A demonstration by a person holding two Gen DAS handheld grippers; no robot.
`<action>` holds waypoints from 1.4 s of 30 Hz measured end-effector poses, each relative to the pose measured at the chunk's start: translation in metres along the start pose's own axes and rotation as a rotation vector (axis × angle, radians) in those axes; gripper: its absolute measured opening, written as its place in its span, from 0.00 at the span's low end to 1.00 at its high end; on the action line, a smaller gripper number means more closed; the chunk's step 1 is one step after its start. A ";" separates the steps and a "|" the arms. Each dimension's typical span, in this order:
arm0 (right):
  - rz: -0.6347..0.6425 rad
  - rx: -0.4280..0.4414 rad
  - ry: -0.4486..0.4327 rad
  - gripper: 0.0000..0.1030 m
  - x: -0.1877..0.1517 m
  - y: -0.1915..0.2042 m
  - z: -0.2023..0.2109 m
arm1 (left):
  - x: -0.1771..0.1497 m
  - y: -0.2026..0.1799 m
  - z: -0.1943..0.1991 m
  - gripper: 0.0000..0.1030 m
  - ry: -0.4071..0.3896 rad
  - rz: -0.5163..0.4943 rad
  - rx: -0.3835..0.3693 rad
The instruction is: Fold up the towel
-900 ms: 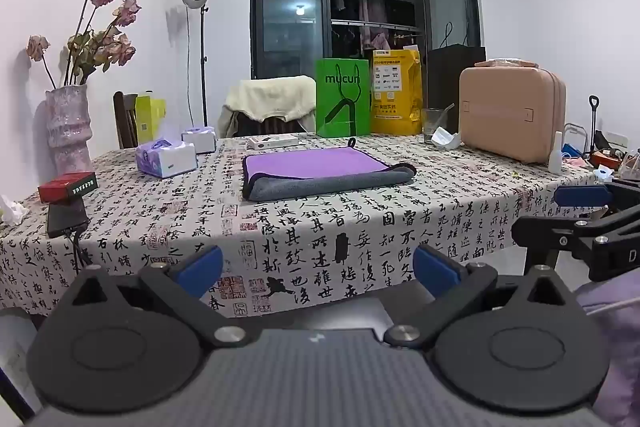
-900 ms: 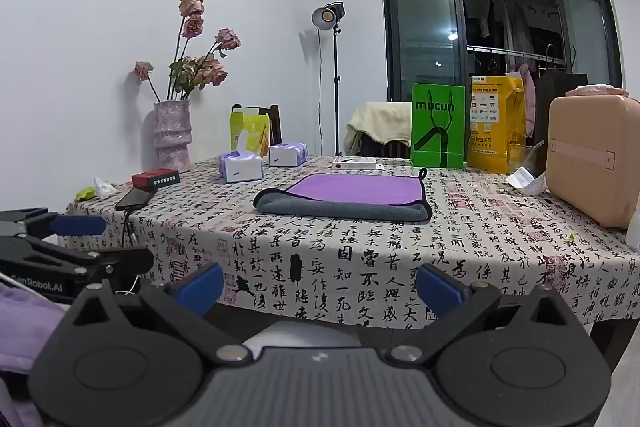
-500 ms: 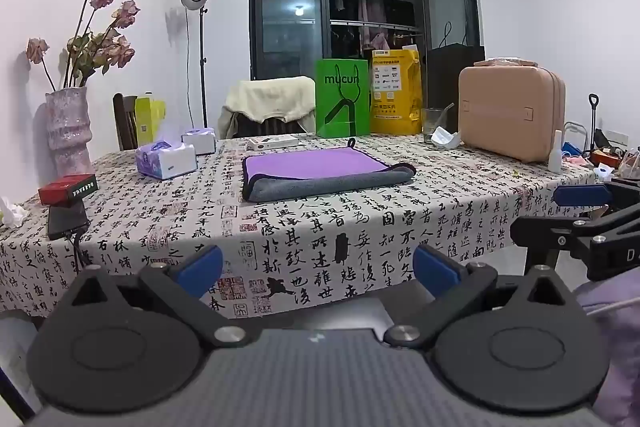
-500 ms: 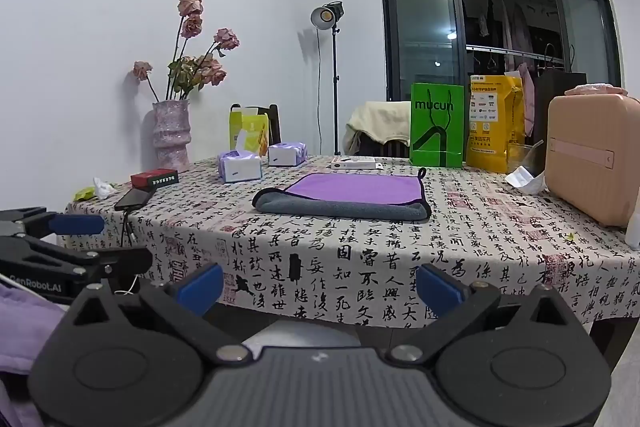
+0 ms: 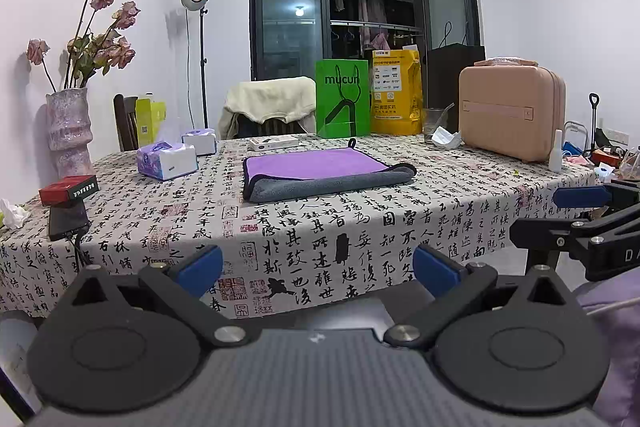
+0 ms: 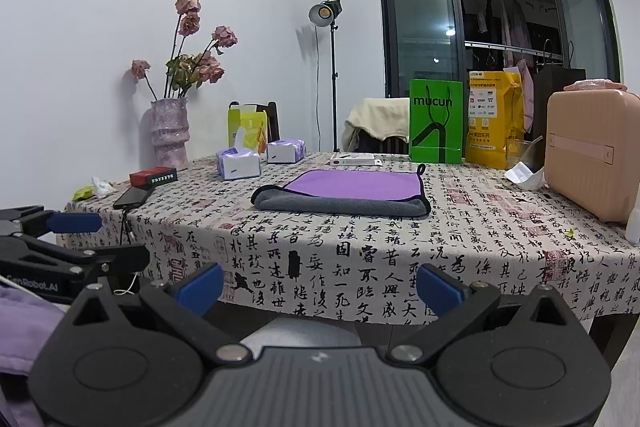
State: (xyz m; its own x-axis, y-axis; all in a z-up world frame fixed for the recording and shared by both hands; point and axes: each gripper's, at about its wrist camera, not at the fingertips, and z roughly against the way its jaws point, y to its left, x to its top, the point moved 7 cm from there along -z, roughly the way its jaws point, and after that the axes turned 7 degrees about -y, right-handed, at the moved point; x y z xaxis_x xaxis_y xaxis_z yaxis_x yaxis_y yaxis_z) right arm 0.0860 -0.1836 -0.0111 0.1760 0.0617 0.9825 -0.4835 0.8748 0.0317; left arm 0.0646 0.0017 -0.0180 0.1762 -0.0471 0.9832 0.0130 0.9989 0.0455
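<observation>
**Towel lying folded on a table, both grippers held back from it**

Table (image 5: 360, 227) with a white cloth printed in black Chinese characters fills the middle of both wrist views, seen from just off its near edge. Behind it are a dark sliding glass door (image 5: 292, 23) and a chair draped in a cream cloth (image 5: 268, 103).

At the far right of the table stands a pink hard case (image 5: 512, 111). Beside it, along the back edge, are a yellow bag (image 5: 396, 91) and a green paper bag (image 5: 342, 103). At the far left stands a pink vase (image 5: 68, 131) of dried roses.

The towel (image 5: 320, 173) lies flat near the middle of the table, well apart from both grippers. It is purple on top with a grey layer showing along its near edge, folded over.

To its left are two tissue boxes (image 5: 168, 161), a red box (image 5: 69, 189) and a black phone (image 5: 66, 221).

The left gripper (image 5: 318, 269) sits low before the table edge, blue-padded fingers spread wide and holding nothing. The right gripper (image 6: 318, 283) is the same: fingers wide apart, nothing between them.
</observation>
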 end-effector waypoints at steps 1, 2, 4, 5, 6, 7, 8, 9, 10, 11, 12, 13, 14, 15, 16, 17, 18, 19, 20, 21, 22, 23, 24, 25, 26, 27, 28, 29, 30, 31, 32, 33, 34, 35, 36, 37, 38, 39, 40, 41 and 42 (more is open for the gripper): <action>0.000 0.000 0.000 1.00 0.000 0.000 0.000 | 0.000 0.000 0.000 1.00 0.000 0.000 0.000; -0.001 0.000 0.001 1.00 0.000 0.000 0.000 | 0.000 0.000 0.001 1.00 0.000 0.000 0.000; -0.001 0.000 0.001 1.00 0.000 0.000 0.000 | 0.000 0.000 0.000 1.00 0.000 -0.001 0.000; -0.001 0.000 0.001 1.00 0.000 0.001 0.000 | 0.000 0.000 0.001 1.00 0.000 -0.001 0.000; -0.001 0.000 0.001 1.00 0.000 0.001 0.000 | 0.000 0.000 0.000 1.00 0.000 -0.001 0.000; -0.001 0.000 0.002 1.00 0.001 0.001 0.000 | 0.000 0.000 0.000 1.00 0.000 -0.001 0.000; -0.002 0.001 0.002 1.00 0.001 0.002 0.001 | 0.000 0.000 0.000 1.00 0.000 -0.001 0.000; -0.002 0.001 0.002 1.00 -0.001 -0.001 -0.001 | 0.000 0.000 0.000 1.00 -0.001 -0.002 0.001; -0.002 0.000 0.002 1.00 -0.001 -0.001 -0.001 | 0.000 0.000 0.000 1.00 0.000 -0.002 0.001; -0.002 0.000 0.002 1.00 -0.001 -0.001 -0.001 | 0.000 0.000 0.000 1.00 0.000 -0.001 0.000; -0.002 0.000 0.002 1.00 -0.001 -0.001 -0.001 | 0.000 0.000 0.000 1.00 0.000 -0.001 0.001; -0.002 0.000 0.003 1.00 -0.001 -0.001 -0.001 | 0.000 0.000 0.000 1.00 0.000 -0.002 0.001; -0.002 0.000 0.002 1.00 -0.001 -0.001 -0.001 | 0.000 0.000 0.000 1.00 0.000 -0.002 0.001; -0.002 0.001 0.003 1.00 -0.001 0.000 -0.001 | 0.000 0.000 0.000 1.00 0.000 -0.001 0.000; -0.002 0.000 0.003 1.00 -0.001 0.000 0.000 | 0.000 0.000 0.000 1.00 0.000 -0.002 0.001; -0.002 0.000 0.003 1.00 -0.001 0.000 0.000 | 0.000 -0.001 0.000 1.00 0.000 -0.002 0.001; -0.002 0.000 0.003 1.00 -0.001 0.000 0.000 | 0.000 0.000 0.001 1.00 0.000 -0.002 0.001; -0.002 0.001 0.003 1.00 -0.001 0.000 0.000 | 0.000 0.000 0.000 1.00 0.000 -0.002 0.001; -0.002 0.000 0.003 1.00 0.000 0.000 0.000 | 0.000 0.000 0.000 1.00 0.000 -0.002 0.001; -0.002 0.000 0.003 1.00 0.000 0.001 0.000 | -0.001 -0.001 0.000 1.00 0.000 -0.002 0.001; -0.002 -0.001 0.003 1.00 0.000 0.000 0.000 | 0.000 0.000 0.000 1.00 0.001 -0.001 0.000; -0.002 -0.001 0.003 1.00 -0.001 -0.001 -0.001 | 0.000 -0.001 0.000 1.00 0.000 -0.002 0.001; -0.002 -0.002 0.003 1.00 -0.002 -0.001 -0.001 | 0.000 0.000 0.000 1.00 0.000 -0.003 0.001; -0.003 -0.003 0.003 1.00 -0.002 -0.001 -0.002 | 0.000 0.000 0.000 1.00 0.000 -0.003 0.001; -0.003 -0.003 0.004 1.00 -0.001 0.000 0.000 | 0.000 0.000 0.000 1.00 0.000 -0.003 0.001; -0.003 -0.003 0.004 1.00 -0.001 0.000 -0.001 | 0.000 0.000 0.000 1.00 0.000 -0.003 0.001; -0.003 -0.003 0.004 1.00 -0.001 0.000 -0.001 | 0.000 -0.001 0.000 1.00 0.000 -0.003 0.001; -0.003 -0.003 0.004 1.00 -0.001 0.000 -0.001 | 0.000 -0.001 0.000 1.00 0.000 -0.003 0.001; -0.003 -0.003 0.004 1.00 -0.001 0.000 -0.001 | 0.000 0.000 0.000 1.00 0.000 -0.004 0.001; -0.002 -0.003 0.003 1.00 -0.001 0.000 -0.001 | 0.000 0.000 0.000 1.00 0.000 -0.004 0.001; -0.002 -0.003 0.002 1.00 -0.001 -0.001 -0.001 | -0.001 -0.001 0.000 1.00 0.000 -0.003 0.001; -0.002 -0.003 0.002 1.00 -0.002 -0.003 0.000 | 0.000 -0.001 0.000 1.00 0.000 -0.003 0.001; -0.001 -0.003 0.002 1.00 -0.002 -0.004 0.000 | 0.000 0.000 0.000 1.00 0.000 -0.003 0.001; 0.000 -0.003 0.001 1.00 -0.002 -0.004 0.000 | 0.000 -0.001 0.000 1.00 0.000 -0.003 0.001; -0.001 -0.003 0.002 1.00 -0.002 -0.004 0.000 | 0.000 -0.001 0.000 1.00 0.000 -0.003 0.001; -0.001 -0.003 0.002 1.00 -0.002 -0.004 0.000 | 0.000 0.000 0.000 1.00 0.000 -0.003 0.001; -0.001 -0.003 0.002 1.00 -0.002 -0.004 0.000 | 0.000 0.000 0.000 1.00 0.000 -0.003 0.001; -0.001 -0.003 0.002 1.00 -0.002 -0.003 0.000 | 0.000 0.000 0.000 1.00 0.000 -0.004 0.001; -0.001 -0.003 0.002 1.00 -0.002 -0.004 0.000 | 0.000 0.000 0.000 1.00 0.000 -0.003 0.001; -0.001 -0.003 0.002 1.00 -0.002 -0.004 0.000 | 0.000 0.000 0.000 1.00 0.000 -0.003 0.001; -0.001 -0.003 0.002 1.00 -0.002 -0.004 0.000 | 0.000 0.000 0.000 1.00 0.000 -0.003 0.001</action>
State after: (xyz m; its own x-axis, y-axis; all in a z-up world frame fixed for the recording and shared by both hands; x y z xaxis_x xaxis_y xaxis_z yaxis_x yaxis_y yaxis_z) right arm 0.0874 -0.1869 -0.0128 0.1786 0.0617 0.9820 -0.4806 0.8763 0.0324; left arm 0.0646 0.0012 -0.0183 0.1765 -0.0504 0.9830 0.0127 0.9987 0.0489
